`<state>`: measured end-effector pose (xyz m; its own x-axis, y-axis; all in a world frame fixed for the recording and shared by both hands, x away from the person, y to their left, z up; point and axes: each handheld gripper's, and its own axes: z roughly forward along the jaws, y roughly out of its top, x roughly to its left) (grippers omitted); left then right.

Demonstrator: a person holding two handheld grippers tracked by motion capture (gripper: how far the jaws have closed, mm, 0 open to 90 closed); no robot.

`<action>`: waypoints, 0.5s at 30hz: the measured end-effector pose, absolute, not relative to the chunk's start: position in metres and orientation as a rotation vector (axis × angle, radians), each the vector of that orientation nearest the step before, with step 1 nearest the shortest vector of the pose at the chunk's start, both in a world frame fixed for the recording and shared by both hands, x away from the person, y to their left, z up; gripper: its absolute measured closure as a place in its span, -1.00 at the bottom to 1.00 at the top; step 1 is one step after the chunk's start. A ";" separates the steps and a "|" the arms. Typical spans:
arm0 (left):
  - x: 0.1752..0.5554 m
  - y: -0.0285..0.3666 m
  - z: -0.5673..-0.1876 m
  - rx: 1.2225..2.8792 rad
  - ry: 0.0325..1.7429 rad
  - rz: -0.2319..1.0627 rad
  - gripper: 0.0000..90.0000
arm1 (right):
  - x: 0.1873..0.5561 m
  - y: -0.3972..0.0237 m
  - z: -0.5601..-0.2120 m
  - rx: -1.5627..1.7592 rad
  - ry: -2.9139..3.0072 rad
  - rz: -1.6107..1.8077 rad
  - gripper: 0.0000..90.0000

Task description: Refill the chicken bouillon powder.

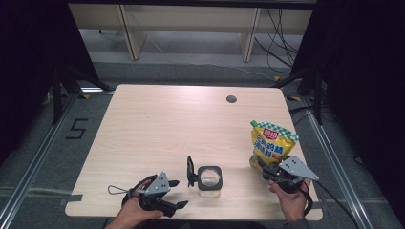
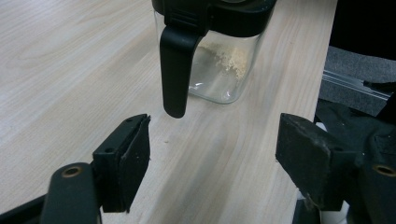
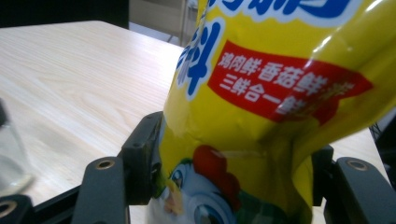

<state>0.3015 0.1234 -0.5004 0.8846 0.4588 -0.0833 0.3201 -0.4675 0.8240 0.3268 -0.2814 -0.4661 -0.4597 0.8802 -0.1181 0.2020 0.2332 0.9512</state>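
Note:
A clear square jar (image 1: 209, 180) with a black rim stands near the table's front edge, its black lid (image 1: 191, 171) flipped open to the left. A little pale powder lies at the bottom of the jar (image 2: 224, 65). My left gripper (image 1: 175, 193) is open, just left of the jar, with the hanging lid flap (image 2: 175, 70) a short way ahead of its jaws. A yellow seasoning pouch (image 1: 271, 143) with a green top stands tilted at the right. My right gripper (image 1: 265, 169) is shut on the pouch (image 3: 261, 116) near its lower end.
The light wooden table (image 1: 157, 124) has a round cable hole (image 1: 231, 99) at the back right. The right table edge runs close beside the pouch. Black cables trail off the table's right side and floor beyond.

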 end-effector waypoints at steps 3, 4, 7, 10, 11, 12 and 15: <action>0.303 0.125 -0.502 2.093 0.573 0.182 -0.43 | 0.320 -0.278 -0.461 0.912 1.841 1.257 -0.13; 0.303 0.125 -0.502 2.091 0.582 0.188 -0.43 | 0.317 -0.276 -0.460 0.911 1.851 1.254 -0.12; 0.303 0.129 -0.501 2.104 0.569 0.202 -0.43 | 0.307 -0.270 -0.457 0.862 1.888 1.249 -0.12; 0.302 0.133 -0.501 2.092 0.588 0.196 -0.43 | 0.299 -0.267 -0.453 0.761 1.889 1.222 -0.12; 0.303 0.134 -0.501 2.098 0.572 0.202 -0.43 | 0.295 -0.265 -0.452 0.751 1.894 1.212 -0.12; 0.303 0.136 -0.501 2.107 0.585 0.206 -0.43 | 0.292 -0.265 -0.450 0.720 1.914 1.200 -0.12; 0.302 0.137 -0.501 2.087 0.597 0.200 -0.44 | 0.283 -0.263 -0.448 0.675 1.936 1.171 -0.12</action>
<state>0.3020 0.1370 -0.5011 0.8688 0.4876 -0.0863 0.3368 -0.4541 0.8248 0.2830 -0.2628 -0.4485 -0.5710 0.7498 -0.3342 0.0519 0.4392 0.8969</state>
